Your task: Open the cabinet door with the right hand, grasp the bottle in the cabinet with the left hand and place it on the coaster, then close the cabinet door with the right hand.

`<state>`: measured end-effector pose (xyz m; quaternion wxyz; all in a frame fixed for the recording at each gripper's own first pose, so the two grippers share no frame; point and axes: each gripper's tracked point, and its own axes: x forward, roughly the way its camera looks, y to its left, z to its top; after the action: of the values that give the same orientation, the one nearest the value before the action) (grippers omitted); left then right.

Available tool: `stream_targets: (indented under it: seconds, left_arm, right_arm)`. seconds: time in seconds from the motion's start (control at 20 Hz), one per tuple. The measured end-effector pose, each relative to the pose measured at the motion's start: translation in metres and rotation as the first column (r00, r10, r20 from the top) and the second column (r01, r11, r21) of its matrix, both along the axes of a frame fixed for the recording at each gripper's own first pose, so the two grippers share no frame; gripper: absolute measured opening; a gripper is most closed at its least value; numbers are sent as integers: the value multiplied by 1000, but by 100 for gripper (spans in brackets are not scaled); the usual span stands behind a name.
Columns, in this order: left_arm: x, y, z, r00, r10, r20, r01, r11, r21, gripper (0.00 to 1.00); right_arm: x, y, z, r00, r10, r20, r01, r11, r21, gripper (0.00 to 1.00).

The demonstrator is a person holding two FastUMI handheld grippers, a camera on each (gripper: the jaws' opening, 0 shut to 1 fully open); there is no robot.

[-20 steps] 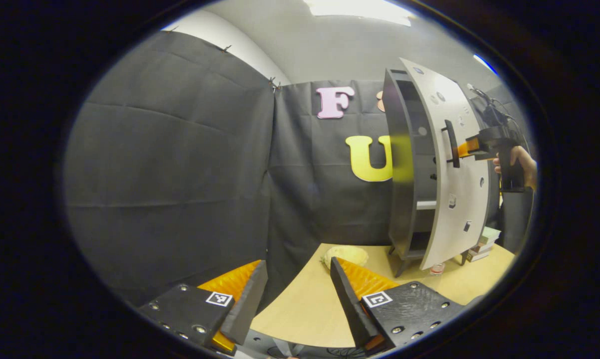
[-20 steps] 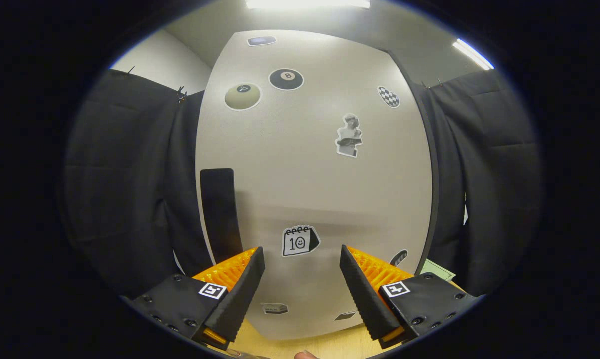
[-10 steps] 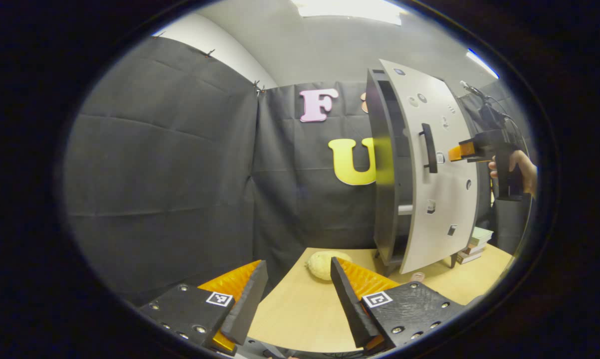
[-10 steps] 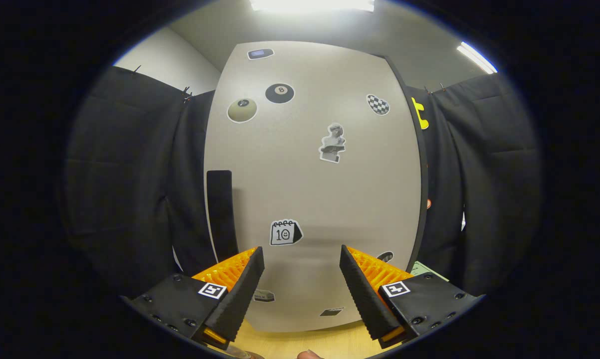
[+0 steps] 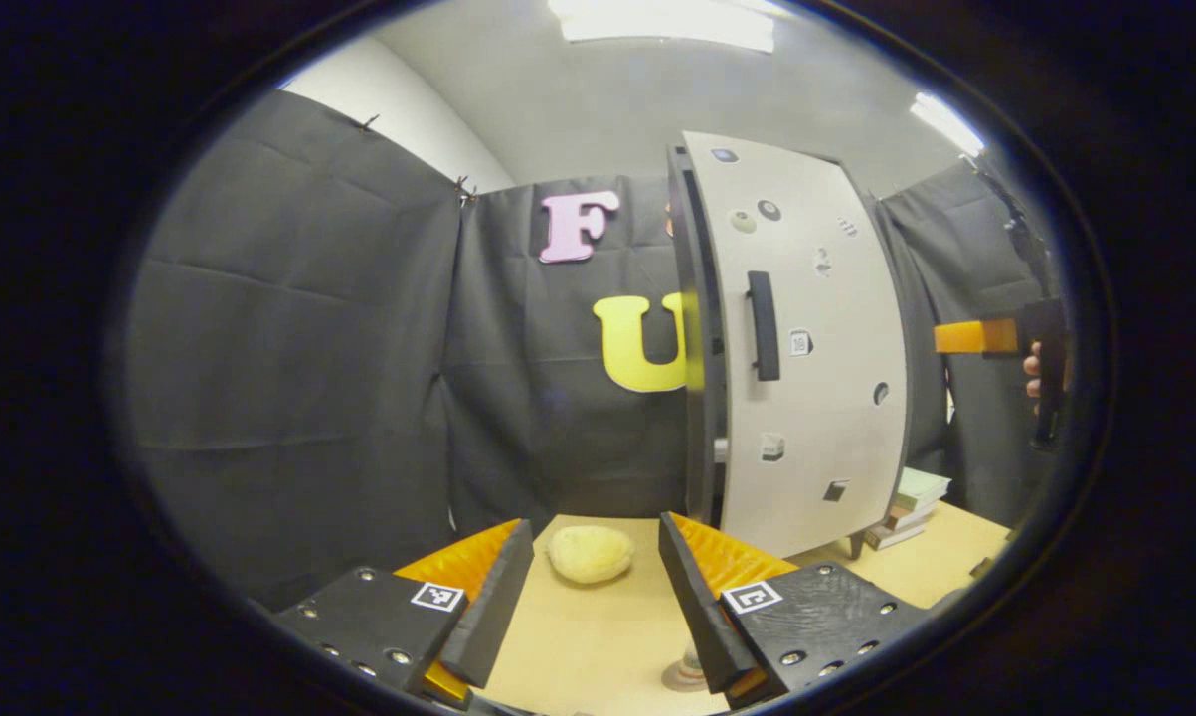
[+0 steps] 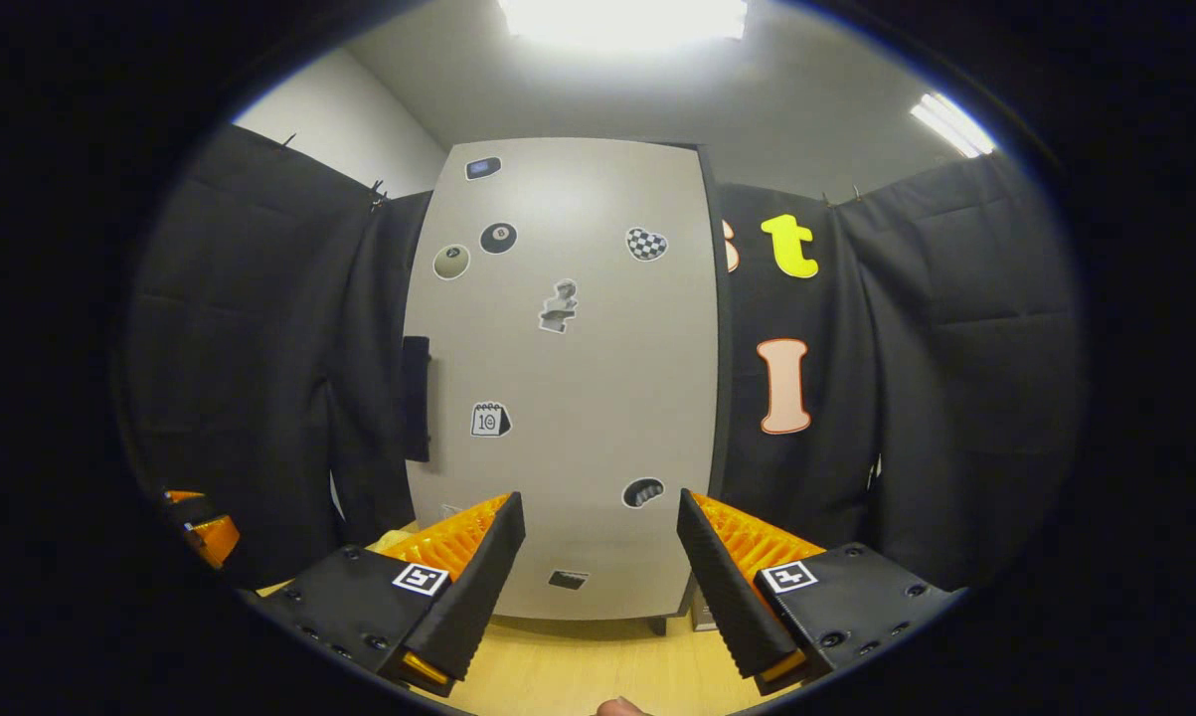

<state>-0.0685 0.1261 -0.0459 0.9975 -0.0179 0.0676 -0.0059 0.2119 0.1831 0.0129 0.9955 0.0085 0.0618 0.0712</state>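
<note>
Booth was draped in black cloth, with a wooden table point(image 5: 598, 636) at the bottom of the frame. In the left gripper view the cabinet point(image 5: 702, 338) stood center-right, its door point(image 5: 806, 338) almost flat against it, handle point(image 5: 763, 325) on the door's left edge. Left gripper point(image 5: 591, 587) sat at bottom center, fingers spread, nothing between them. A yellowish lump point(image 5: 590, 553) lay just past it. Something small, maybe the bottle on the coaster point(image 5: 684, 674), peeked out by the finger; couldn't tell. Right gripper point(image 6: 598, 557) faced the door from bottom center, jaws apart and empty.
</note>
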Motion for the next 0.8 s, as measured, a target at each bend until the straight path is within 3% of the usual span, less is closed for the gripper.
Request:
stream_targets:
  seconds: [0.3, 0.8]
  left_arm:
    - [18, -58, 32, 998, -38, 42, 38, 999, 0, 76]
    - [26, -111, 57, 995, -67, 69, 66, 998, 20, 76]
  right_arm:
    - [-27, -65, -17, 999, -50, -4, 50, 999, 20, 98]
    - [-35, -113, -58, 996, -83, -27, 85, 995, 52, 98]
